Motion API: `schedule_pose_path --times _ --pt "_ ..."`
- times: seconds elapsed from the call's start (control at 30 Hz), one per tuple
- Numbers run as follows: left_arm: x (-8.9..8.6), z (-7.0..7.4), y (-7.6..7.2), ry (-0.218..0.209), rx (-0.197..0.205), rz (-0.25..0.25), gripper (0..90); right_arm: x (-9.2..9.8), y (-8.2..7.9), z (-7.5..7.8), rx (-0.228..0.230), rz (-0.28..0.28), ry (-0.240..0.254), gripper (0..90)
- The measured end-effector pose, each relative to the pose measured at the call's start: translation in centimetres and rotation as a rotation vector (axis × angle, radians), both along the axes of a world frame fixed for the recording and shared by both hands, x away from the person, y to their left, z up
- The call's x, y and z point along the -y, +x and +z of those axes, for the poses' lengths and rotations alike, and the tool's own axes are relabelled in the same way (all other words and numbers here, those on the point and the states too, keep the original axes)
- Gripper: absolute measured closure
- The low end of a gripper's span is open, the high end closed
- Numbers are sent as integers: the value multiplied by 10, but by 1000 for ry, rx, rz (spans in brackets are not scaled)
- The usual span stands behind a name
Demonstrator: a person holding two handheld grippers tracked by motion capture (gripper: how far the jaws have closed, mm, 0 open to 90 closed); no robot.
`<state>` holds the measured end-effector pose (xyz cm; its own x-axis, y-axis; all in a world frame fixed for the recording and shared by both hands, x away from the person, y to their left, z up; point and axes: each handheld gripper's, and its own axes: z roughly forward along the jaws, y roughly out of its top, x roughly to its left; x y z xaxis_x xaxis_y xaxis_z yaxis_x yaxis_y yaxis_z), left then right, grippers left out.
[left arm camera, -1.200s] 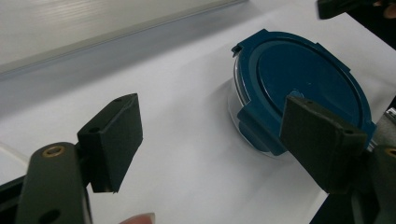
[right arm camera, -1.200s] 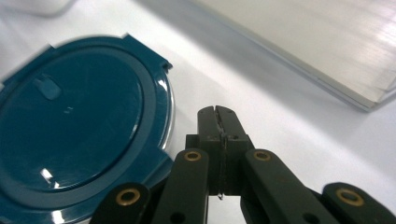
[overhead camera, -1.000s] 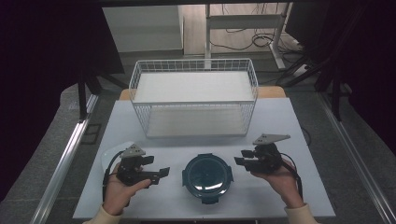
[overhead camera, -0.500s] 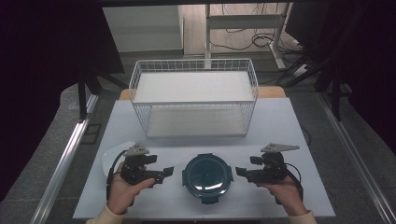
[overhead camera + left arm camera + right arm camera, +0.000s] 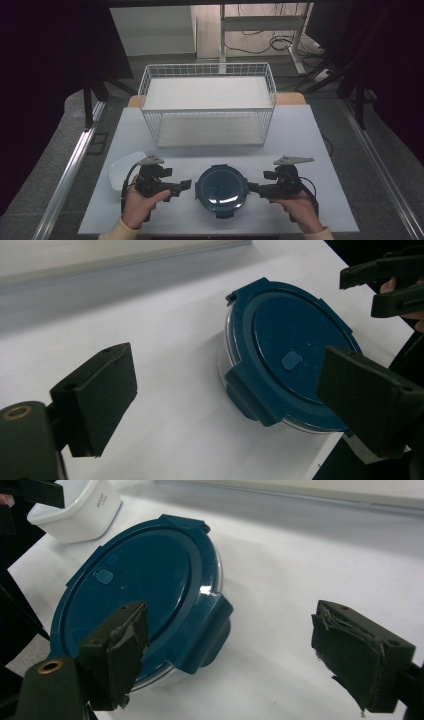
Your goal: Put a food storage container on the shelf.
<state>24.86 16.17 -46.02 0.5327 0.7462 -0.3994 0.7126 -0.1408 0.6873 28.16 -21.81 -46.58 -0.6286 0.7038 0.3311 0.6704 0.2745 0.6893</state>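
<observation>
Blue is the lid of the round box (image 5: 221, 189) that sits near the front edge of the white tabletop (image 5: 310, 135), about in the middle from side to side. Its lid is on and its four side flaps look folded down.

A second ago the two hands were a bit farther back from the front edge and the right one was tilted. Now both are lower and level, one on each side of the round box. The left gripper (image 5: 184, 185) points at the box from the left, and the right gripper (image 5: 252, 188) points at it from the right. The jaws of both have just been opening, and now both stand spread wide with nothing pinched between them. In the left gripper view one flap of the box is between the two jaws, but they do not touch it.

Behind the box there is bare tabletop up to the white wire basket (image 5: 208, 111), which stands at the back edge. The right side of the tabletop is bare too. A white tub (image 5: 120, 170) sits just behind the left hand, near the left edge.

The left hand and its gripper hide part of the white tub. The front edge of the tabletop cuts off both arms. I cannot tell what is inside the round box.
</observation>
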Motion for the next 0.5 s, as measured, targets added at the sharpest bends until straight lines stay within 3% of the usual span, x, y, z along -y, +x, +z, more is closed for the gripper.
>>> schedule_pose_path --times 0.23,0.5 --pt "9 -9 5 -38 -58 -13 79 -7 3 -6 -56 -6 58 129" --pt "20 -19 7 -95 -117 -9 75 -17 4 -14 -119 -2 88 109"
